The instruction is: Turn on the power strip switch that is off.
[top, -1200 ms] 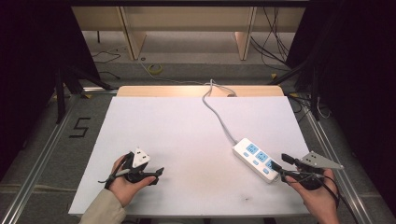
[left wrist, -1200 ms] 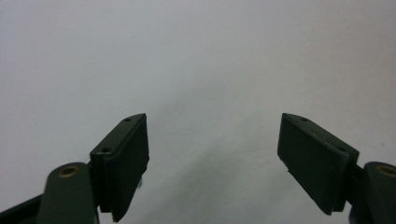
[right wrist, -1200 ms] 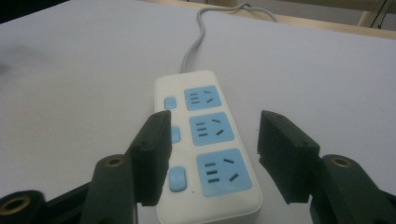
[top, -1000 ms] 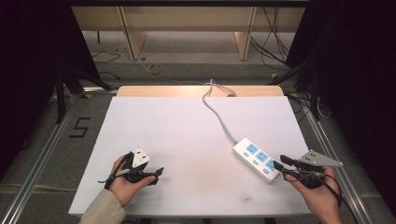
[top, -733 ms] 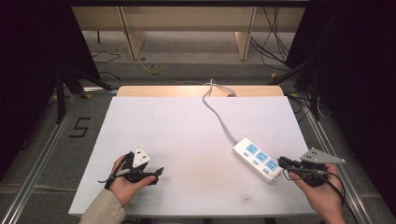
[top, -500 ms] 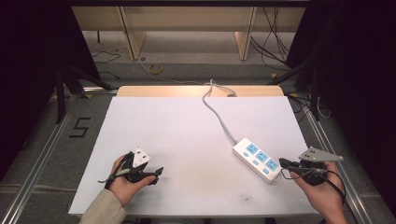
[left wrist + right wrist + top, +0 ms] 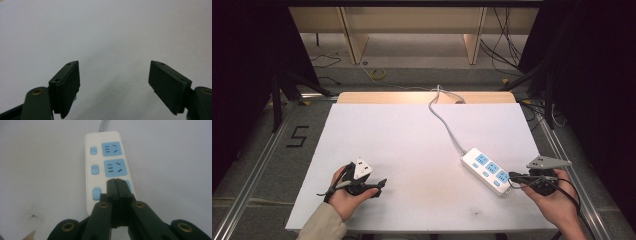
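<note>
A white power strip (image 7: 486,170) with blue sockets and blue switches lies at the right of the white table top (image 7: 412,150); its grey cable (image 7: 447,120) runs back to the far edge. My right gripper (image 7: 513,177) is shut with nothing in it, its tips over the near end of the power strip (image 7: 106,167), above the nearest socket. My left gripper (image 7: 379,184) rests at the front left of the table, held in a hand. In the left gripper view its jaws stand wide apart over bare white surface, and the left gripper (image 7: 113,82) is open and empty.
Beyond the table's far edge are a wooden shelf frame (image 7: 412,25) and loose cables (image 7: 377,74) on the floor. A "5" mark (image 7: 298,136) lies on the floor at the left. Small dark specks (image 7: 32,216) mark the table near the strip.
My right gripper has closed its jaws and drawn slightly back toward the table's right front. The left gripper has stayed put.
</note>
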